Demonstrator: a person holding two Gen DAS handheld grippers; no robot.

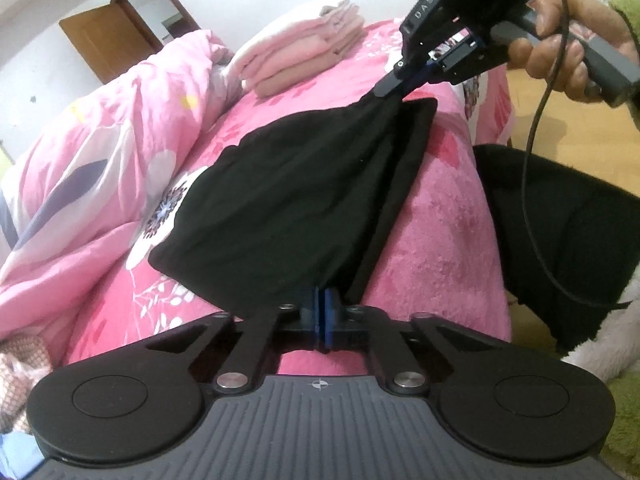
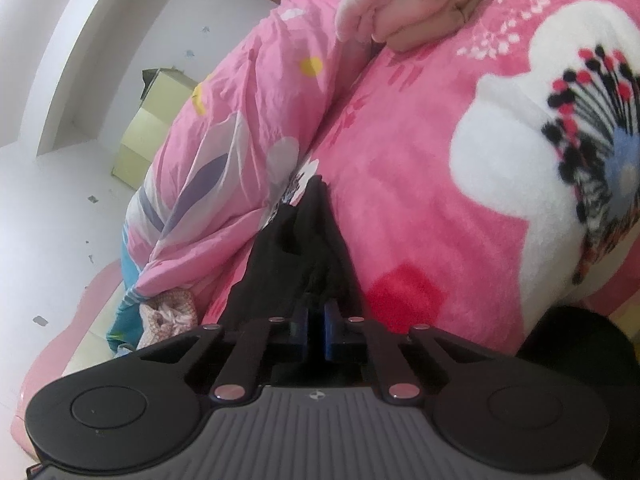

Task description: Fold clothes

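1. On the bed, over a fuzzy pink blanket [image 1: 440, 216] with big white flowers, a black garment [image 1: 280, 200] is stretched between the two grippers, lifted at both ends and sagging toward the blanket in the middle.
2. The left gripper [image 1: 321, 300] sits at 6 o'clock in its own wrist view, blue pads pressed together, pinching the near corner of the black cloth.
3. The right gripper [image 1: 386, 90] is up at 1 o'clock in that same view, held by a hand [image 1: 560, 52] with a green fuzzy sleeve behind it. Its fingers are clamped on the far corner, so the fabric comes to a point there.
4. From the right wrist cam, the right gripper [image 2: 316, 312] has bunched black fabric between its pads, and the garment [image 2: 300, 240] runs away toward 12 o'clock as a narrow strip.
5. A stack of folded pink clothes [image 1: 304, 48] sits on the blanket at about 11 o'clock of the left view, well apart from the black piece.
6. A crumpled pink quilt [image 1: 100, 140] is piled along the 9 o'clock side, just beside the garment's edge.
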